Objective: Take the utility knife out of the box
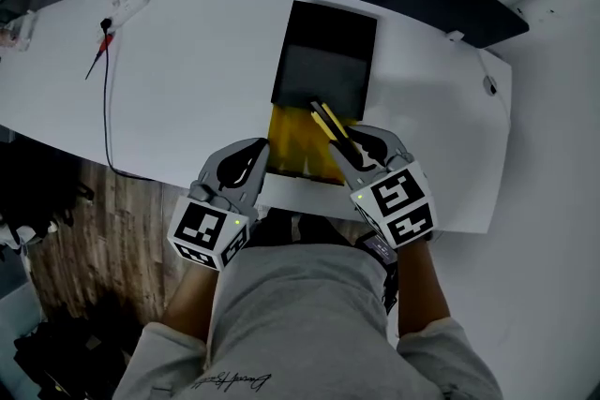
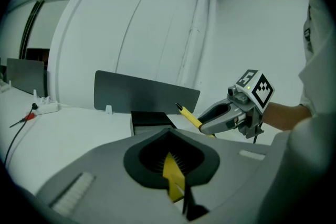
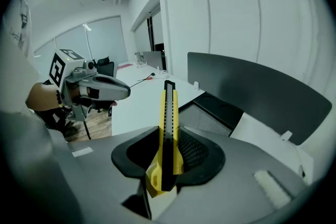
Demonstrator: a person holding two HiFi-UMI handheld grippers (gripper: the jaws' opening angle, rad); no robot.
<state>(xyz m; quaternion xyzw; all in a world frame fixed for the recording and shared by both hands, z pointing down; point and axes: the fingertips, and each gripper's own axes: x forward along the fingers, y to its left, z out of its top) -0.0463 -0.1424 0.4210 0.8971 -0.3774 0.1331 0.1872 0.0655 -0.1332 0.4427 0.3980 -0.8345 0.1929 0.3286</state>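
Yellow utility knife is clamped in the right gripper, above the black box (on the white table), while the left gripper pinches the box's yellow flap.

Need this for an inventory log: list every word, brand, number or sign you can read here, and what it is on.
Shirt: one line of cursive script, too blurred to read.
Left marker cube, right marker cube: black-and-white square patterns, no letters.
Utility knife, box: no print visible.
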